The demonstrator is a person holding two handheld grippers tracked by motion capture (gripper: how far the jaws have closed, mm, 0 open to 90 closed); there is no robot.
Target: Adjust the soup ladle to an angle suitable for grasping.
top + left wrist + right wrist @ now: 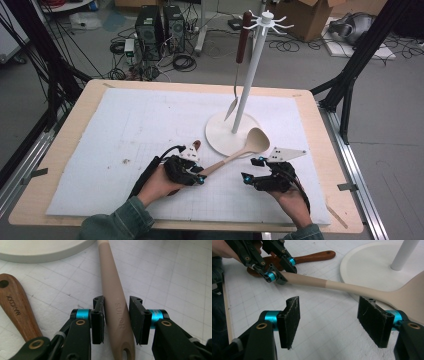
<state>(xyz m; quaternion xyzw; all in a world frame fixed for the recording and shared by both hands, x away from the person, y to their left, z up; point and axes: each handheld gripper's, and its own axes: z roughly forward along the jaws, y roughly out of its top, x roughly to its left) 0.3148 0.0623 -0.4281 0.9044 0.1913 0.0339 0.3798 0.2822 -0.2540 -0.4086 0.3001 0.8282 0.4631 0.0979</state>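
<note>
A beige spoon (pixel 235 156) lies on the white mat, its bowl resting on the rim of the white hook stand's round base (pixel 218 136). My left gripper (pixel 199 177) is shut on the spoon's handle (pixel 112 277) near its holed end, a pad against each side. In the right gripper view the same grip shows on the left gripper (pixel 280 271) and the spoon (pixel 352 288). A wooden-handled utensil (pixel 15 305) lies flat just beside that gripper. My right gripper (pixel 325 312) stands open over bare mat just short of the spoon, right of the left one (pixel 251 169).
A brown-handled metal utensil (pixel 241 45) hangs from the stand's top hooks beside its pole (pixel 250 75). The mat (pixel 125 130) covers most of the wooden table. Beyond the table are computer cases, cables and boxes on the floor, with black frame legs at both sides.
</note>
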